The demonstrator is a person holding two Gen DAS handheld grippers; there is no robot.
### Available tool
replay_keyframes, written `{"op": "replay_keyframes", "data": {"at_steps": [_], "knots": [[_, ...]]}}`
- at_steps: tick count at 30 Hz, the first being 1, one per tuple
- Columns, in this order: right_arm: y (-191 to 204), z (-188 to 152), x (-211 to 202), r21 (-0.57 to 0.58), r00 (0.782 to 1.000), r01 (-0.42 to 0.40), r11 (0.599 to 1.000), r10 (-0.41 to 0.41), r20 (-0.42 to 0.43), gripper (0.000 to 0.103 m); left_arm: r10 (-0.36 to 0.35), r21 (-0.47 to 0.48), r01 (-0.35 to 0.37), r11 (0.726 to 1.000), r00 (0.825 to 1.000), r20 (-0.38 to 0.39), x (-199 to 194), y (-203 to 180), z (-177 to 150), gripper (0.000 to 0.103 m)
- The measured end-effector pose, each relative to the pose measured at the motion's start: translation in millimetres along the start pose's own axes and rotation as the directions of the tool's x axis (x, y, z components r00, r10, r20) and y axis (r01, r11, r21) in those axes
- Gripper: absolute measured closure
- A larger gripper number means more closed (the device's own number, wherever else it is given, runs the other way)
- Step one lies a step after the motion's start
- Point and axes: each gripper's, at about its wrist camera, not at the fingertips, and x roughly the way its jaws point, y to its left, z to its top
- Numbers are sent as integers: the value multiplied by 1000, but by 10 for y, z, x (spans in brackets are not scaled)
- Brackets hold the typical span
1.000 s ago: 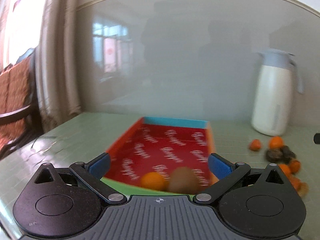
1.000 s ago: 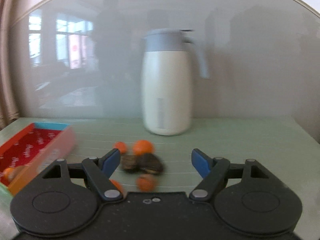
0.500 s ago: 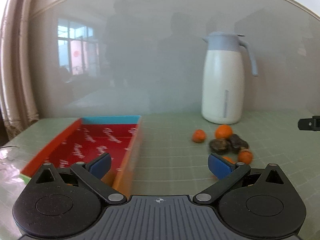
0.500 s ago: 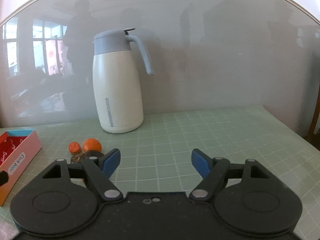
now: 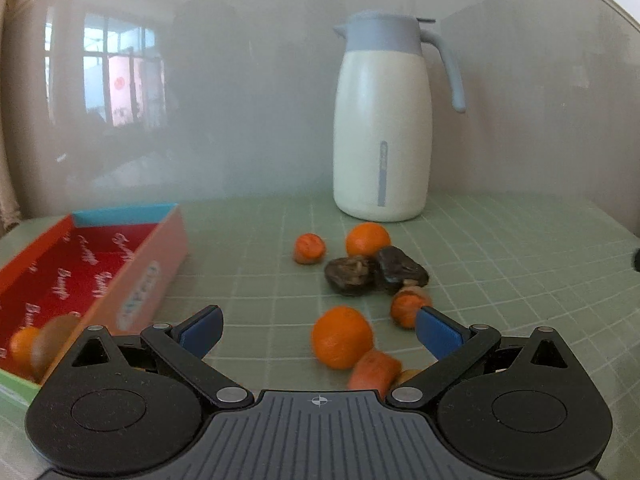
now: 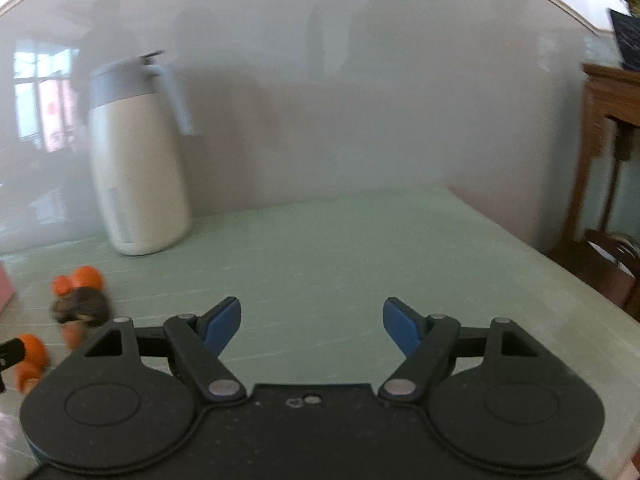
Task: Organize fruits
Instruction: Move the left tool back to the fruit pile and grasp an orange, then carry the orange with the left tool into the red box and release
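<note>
In the left wrist view my left gripper (image 5: 318,328) is open over the green table, with a loose orange (image 5: 341,337) just past its blue fingers. More small oranges (image 5: 367,239) and two dark brown fruits (image 5: 352,275) lie beyond. A red-lined box (image 5: 132,284) stands at the left with an orange (image 5: 22,347) and a brown kiwi (image 5: 50,344) in its near corner. My right gripper (image 6: 312,324) is open over bare table, the same fruit pile (image 6: 80,300) far to its left.
A tall white jug (image 5: 384,128) with a grey lid stands by the frosted glass wall behind the fruit. Dark wooden furniture (image 6: 608,152) stands beyond the table's right edge. Bare green tabletop (image 6: 360,248) stretches ahead of the right gripper.
Both grippers have swung to the right. The box slid from centre to the left in the left view, and the fruit pile came in front. In the right view the jug and fruit drifted left.
</note>
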Motion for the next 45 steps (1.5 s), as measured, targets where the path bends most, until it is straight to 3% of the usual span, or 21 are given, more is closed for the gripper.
{"op": "replay_keyframes", "data": {"at_steps": [2, 3, 5, 13, 17, 20, 37, 45], "knots": [[-156, -17, 18, 19, 1000, 25, 1000, -25, -7, 25, -1, 7, 1, 1000, 1000, -29, 84, -62, -11, 6], [-222, -25, 26, 26, 999, 37, 999, -37, -12, 25, -4, 4, 5, 1000, 999, -48, 128, -84, -14, 17], [-324, -46, 22, 35, 998, 55, 998, -54, -15, 24, -17, -3, 17, 1000, 996, -86, 206, -104, -19, 26], [-420, -83, 39, 43, 998, 68, 997, -67, -18, 24, -12, -21, 9, 1000, 989, -147, 336, -109, -23, 31], [-407, -90, 34, 36, 998, 57, 998, -57, -14, 24, -20, -1, 20, 1000, 990, -141, 333, -146, -17, 58], [-402, -78, 23, 31, 998, 57, 998, -57, -12, 24, -13, -2, 12, 1000, 993, -118, 299, -140, -11, 65], [-392, -58, 48, 29, 998, 60, 998, -60, -18, 24, -1, -11, 0, 1000, 1000, -22, 106, -53, 73, 65], [-323, -42, 25, 37, 999, 41, 998, -40, -10, 24, 70, -26, -69, 997, 997, 41, -120, 289, 153, 65]]}}
